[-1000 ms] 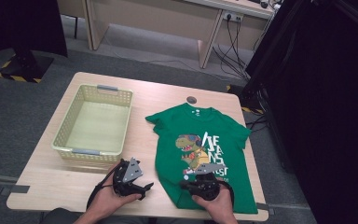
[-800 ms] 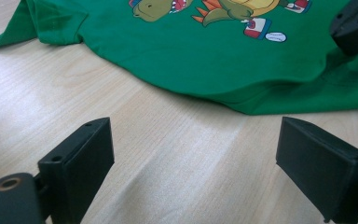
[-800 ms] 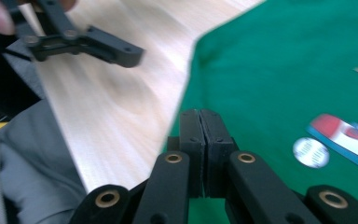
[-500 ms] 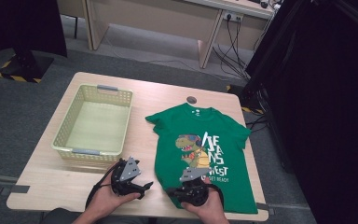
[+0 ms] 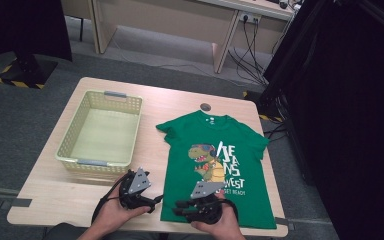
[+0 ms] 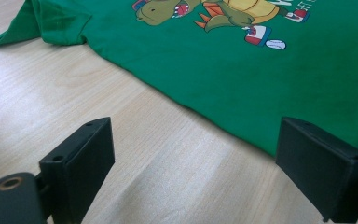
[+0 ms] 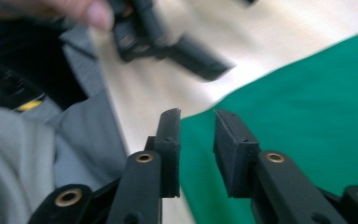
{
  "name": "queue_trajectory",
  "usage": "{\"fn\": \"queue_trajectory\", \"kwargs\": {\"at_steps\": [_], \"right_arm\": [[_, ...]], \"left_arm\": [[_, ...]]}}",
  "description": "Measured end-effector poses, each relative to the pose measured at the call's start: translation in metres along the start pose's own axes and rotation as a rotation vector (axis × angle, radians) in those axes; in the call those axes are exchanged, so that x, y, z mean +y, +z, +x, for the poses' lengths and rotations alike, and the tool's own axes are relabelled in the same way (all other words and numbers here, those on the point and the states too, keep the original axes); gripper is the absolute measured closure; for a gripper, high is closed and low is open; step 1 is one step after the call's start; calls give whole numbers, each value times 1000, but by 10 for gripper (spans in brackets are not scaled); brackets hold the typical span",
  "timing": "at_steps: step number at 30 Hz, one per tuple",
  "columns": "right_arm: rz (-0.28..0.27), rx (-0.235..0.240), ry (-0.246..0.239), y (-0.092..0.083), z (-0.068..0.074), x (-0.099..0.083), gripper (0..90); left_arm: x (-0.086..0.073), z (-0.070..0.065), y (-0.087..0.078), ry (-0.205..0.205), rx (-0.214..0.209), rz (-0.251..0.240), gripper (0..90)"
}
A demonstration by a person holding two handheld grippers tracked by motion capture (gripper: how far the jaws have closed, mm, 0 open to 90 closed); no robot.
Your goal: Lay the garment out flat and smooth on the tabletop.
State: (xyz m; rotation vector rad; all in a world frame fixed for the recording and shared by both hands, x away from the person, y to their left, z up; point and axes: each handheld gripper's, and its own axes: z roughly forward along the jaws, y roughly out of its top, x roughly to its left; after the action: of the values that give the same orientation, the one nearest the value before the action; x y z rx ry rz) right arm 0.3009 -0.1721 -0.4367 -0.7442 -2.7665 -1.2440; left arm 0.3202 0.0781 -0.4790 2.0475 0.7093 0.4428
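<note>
A green T-shirt (image 5: pixel 220 160) with a dinosaur print lies flat on the right half of the wooden table (image 5: pixel 55 190). My left gripper (image 5: pixel 156 200) rests on the table just left of the shirt's lower edge. Its jaws stand wide open (image 6: pixel 196 158), with bare wood and the shirt's side (image 6: pixel 242 74) between and beyond them. My right gripper (image 5: pixel 177 207) lies over the shirt's lower left corner and points left toward the other gripper. Its jaws (image 7: pixel 196 121) have just been opening and stand a narrow gap apart over the shirt's edge (image 7: pixel 307 102), pressing on nothing.
A pale yellow-green plastic basket (image 5: pixel 102 132) stands on the left half of the table. A small dark round disc (image 5: pixel 205 106) lies past the shirt's collar. The table's near edge runs right under both hands. The blurred left gripper (image 7: pixel 200 65) is close ahead in the right gripper view.
My right hand has slid left along the shirt's bottom hem toward the lower left corner and the left gripper. The left hand has stayed put.
</note>
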Motion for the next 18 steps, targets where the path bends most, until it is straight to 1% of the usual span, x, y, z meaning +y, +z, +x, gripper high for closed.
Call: {"fn": "queue_trajectory", "kwargs": {"at_steps": [1,2,3,4,6,7,9,11,13,15,18], "right_arm": [[-10,-33,16,-5,-4,0,693],[-9,-75,31,-10,-9,0,679],[4,-128,51,-12,-15,-1,656],[21,-176,74,-14,-23,-4,654],[69,-277,105,-13,-35,-10,630],[88,-311,119,-12,-40,-13,624],[108,-359,137,-9,-46,-19,578],[115,-384,143,-6,-49,-22,535],[100,-396,141,-4,-49,-23,535],[101,-400,137,-3,-49,-23,531],[93,-394,127,-1,-48,-23,531]], "left_arm": [[0,0,0,2,0,2,111],[0,0,0,5,0,4,111],[0,0,0,6,1,4,110],[0,-1,0,6,2,3,111],[0,0,0,5,2,1,112],[0,0,0,3,3,1,112],[0,0,0,5,4,5,112],[0,-1,1,8,4,7,112],[0,-1,1,9,5,8,111],[0,-1,0,9,7,6,111],[0,-1,0,8,7,5,112]]}}
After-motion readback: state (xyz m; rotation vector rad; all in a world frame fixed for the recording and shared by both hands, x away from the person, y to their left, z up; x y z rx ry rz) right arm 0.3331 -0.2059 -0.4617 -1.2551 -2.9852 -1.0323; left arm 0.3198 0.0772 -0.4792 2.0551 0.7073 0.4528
